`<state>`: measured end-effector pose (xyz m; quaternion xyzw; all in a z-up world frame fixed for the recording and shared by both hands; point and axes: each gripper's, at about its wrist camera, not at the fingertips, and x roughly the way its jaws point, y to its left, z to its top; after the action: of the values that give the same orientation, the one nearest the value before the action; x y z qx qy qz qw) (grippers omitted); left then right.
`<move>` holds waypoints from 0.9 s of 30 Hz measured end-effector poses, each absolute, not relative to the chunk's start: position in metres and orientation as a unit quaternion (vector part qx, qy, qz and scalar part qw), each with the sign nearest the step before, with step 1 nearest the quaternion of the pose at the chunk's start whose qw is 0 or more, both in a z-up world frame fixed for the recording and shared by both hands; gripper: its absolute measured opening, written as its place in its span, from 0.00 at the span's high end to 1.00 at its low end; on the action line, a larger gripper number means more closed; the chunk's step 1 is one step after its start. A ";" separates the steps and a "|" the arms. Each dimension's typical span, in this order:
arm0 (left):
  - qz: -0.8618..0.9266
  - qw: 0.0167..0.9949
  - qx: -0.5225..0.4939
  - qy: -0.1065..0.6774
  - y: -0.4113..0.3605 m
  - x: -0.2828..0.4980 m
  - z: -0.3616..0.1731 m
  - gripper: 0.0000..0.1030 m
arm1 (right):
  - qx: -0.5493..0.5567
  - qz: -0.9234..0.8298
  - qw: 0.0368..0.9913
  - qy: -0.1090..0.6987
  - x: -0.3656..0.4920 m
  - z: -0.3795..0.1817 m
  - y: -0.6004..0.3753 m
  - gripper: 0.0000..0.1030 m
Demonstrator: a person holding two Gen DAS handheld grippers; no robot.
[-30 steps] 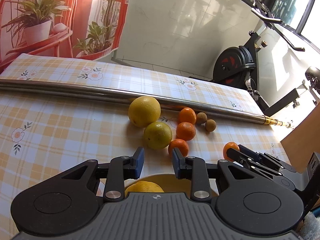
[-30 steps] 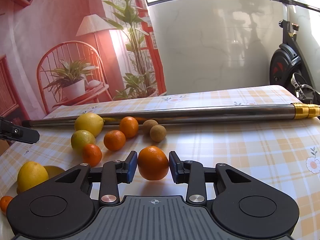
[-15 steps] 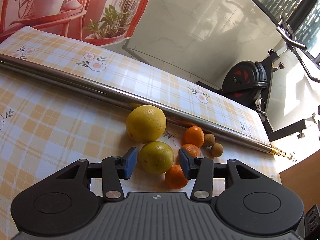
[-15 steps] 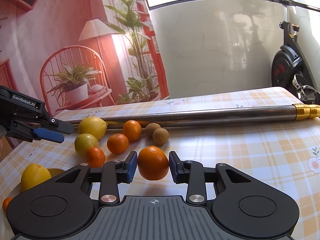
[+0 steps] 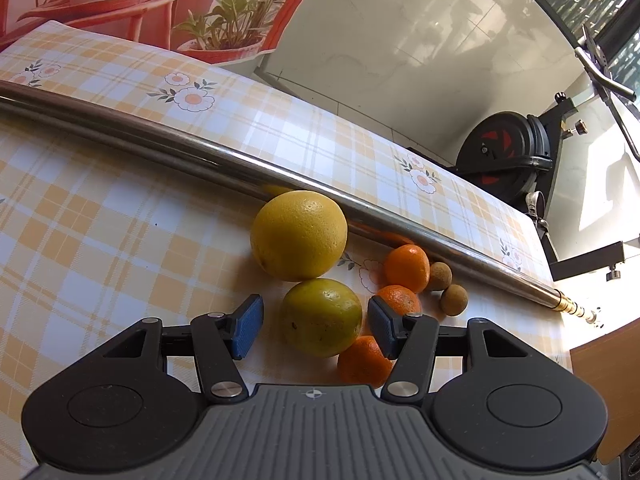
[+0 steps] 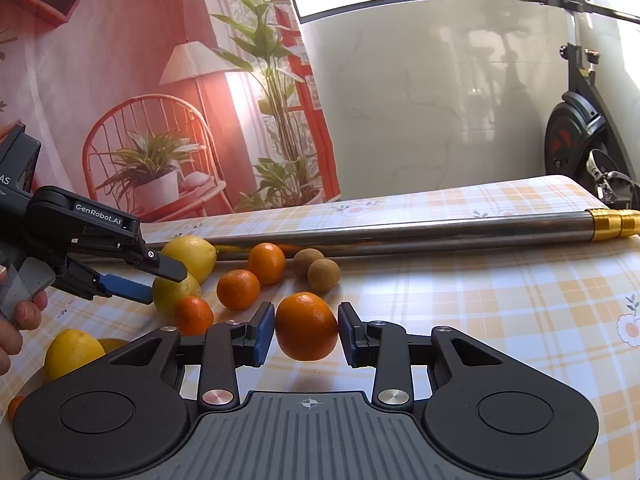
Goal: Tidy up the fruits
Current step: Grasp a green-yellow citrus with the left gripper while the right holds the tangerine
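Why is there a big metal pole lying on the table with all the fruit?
That long steel pole with a gold tip does look odd. It lies right across the tablecloth, and the big yellow fruit rests against it.

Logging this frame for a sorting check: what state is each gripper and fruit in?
Left tongs: open, either side of the green lemon.
Right tongs: shut on the orange, lifted off the table.
Big yellow lemon: resting against the metal pole.
Two brown nuts: on the tablecloth, touching.

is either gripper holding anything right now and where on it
The right gripper holds an orange by its two sides. The left gripper is open around a green lemon, holding nothing.
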<state>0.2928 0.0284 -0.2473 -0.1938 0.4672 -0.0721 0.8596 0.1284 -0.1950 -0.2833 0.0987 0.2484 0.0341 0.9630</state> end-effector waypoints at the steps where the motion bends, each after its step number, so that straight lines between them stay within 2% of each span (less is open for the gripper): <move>1: -0.073 0.859 -0.199 0.466 0.029 0.293 -0.249 0.46 | 0.099 0.035 0.963 0.249 0.129 -0.283 -0.195 0.69; 3: -0.082 0.859 -0.209 0.461 0.031 0.293 -0.250 0.53 | 0.099 0.035 0.963 0.249 0.129 -0.283 -0.195 0.69; 17: -0.108 0.881 -0.147 0.436 0.023 0.265 -0.220 0.53 | 0.102 0.039 0.962 0.249 0.129 -0.281 -0.196 0.69; 27: -0.212 0.882 -0.062 0.416 0.023 0.191 -0.195 0.53 | 0.108 0.036 0.963 0.244 0.126 -0.281 -0.197 0.69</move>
<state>0.1907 0.0230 -0.1946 -0.0623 0.4159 -0.2125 0.8820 0.1261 -0.1974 -0.2809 0.1085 0.2441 0.0356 0.9630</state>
